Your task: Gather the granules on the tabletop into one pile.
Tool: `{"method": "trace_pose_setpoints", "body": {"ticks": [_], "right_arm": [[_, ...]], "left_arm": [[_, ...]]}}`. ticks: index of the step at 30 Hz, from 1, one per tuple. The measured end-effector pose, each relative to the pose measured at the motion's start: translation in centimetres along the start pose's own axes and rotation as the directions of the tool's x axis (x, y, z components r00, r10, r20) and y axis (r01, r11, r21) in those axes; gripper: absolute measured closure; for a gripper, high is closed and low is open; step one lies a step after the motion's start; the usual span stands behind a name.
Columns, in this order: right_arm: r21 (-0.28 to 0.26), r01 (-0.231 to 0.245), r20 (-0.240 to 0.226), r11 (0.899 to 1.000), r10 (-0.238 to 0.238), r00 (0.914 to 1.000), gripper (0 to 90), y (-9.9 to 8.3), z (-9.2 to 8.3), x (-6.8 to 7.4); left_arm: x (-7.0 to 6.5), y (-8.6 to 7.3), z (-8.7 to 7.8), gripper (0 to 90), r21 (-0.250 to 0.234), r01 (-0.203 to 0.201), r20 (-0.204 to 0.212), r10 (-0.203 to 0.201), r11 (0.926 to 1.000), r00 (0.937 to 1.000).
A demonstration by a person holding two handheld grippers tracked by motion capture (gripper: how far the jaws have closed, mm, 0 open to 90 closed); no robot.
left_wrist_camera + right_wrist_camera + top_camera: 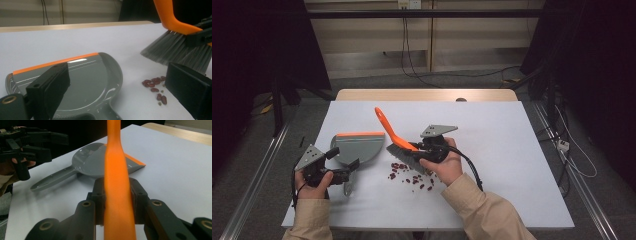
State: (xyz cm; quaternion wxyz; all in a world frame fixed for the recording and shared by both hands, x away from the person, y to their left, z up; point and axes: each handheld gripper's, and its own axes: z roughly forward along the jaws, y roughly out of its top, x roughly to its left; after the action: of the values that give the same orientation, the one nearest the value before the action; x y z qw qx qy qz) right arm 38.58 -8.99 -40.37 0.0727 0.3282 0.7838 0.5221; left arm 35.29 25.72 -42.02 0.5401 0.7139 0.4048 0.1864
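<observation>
Leftmost, the left tool (343, 173) stands open just above the dustpan's (360, 146) handle, apparently ready to steady it. Right of it, red beans (411, 175) lie scattered on the bench (512, 165); the right tool (426, 147) clamps the orange-handled brush (398, 142), bristles beside them for sweeping.

Dustpan (82, 77) handle cut off below; brush (117, 182) bristles hidden behind jaws.

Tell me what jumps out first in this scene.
The orange-handled brush stands out mid-table, clamped in the right gripper with its bristles down by a scatter of red beans. Left of it lies a grey dustpan with an orange lip, the open left gripper over its handle.
</observation>
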Motion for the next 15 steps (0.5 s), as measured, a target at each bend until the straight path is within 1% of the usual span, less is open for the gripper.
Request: {"method": "trace_pose_setpoints", "body": {"ticks": [2, 4, 6, 7, 9, 12, 15], "right_arm": [[0.009, -0.021, 0.010, 1.000, 0.021, 0.9997, 71.5, -0.3, 0.1, 0.2], [0.013, -0.042, 0.000, 0.999, 0.042, 0.9991, 71.5, -0.5, 0.2, 0.4], [0.005, -0.067, -0.008, 0.998, 0.067, 0.9977, 71.6, -0.8, 0.2, 0.5], [0.001, -0.072, -0.015, 0.997, 0.072, 0.9973, 71.5, -0.9, 0.3, 0.6], [-0.001, -0.101, -0.021, 0.995, 0.101, 0.9947, 71.5, -1.1, 0.4, 0.8], [0.007, -0.116, -0.028, 0.993, 0.116, 0.9929, 71.5, -1.3, 0.8, 1.3], [0.022, -0.125, -0.048, 0.992, 0.126, 0.9908, 71.5, -1.4, 1.3, 2.0]], "left_arm": [[0.0, 0.0, 0.0, 5.9, 0.000, 0.001, 0.002, -0.001, 1.0000, 1.0000], [0.0, 0.0, 0.0, 5.8, 0.001, 0.002, 0.003, -0.002, 1.0000, 1.0000], [-0.1, 0.0, 0.1, 5.9, 0.000, 0.003, 0.004, -0.003, 1.0000, 1.0000], [0.0, 0.0, 0.1, 5.9, 0.004, -0.001, 0.004, 0.001, 1.0000, 1.0000], [0.0, 0.0, 0.1, 5.8, 0.006, -0.003, 0.005, 0.003, 1.0000, 1.0000], [-0.1, 0.0, 0.2, 5.9, 0.006, -0.002, 0.005, 0.002, 1.0000, 1.0000], [-0.1, 0.0, 0.2, 5.9, 0.007, 0.000, 0.004, 0.000, 1.0000, 1.0000]]}}
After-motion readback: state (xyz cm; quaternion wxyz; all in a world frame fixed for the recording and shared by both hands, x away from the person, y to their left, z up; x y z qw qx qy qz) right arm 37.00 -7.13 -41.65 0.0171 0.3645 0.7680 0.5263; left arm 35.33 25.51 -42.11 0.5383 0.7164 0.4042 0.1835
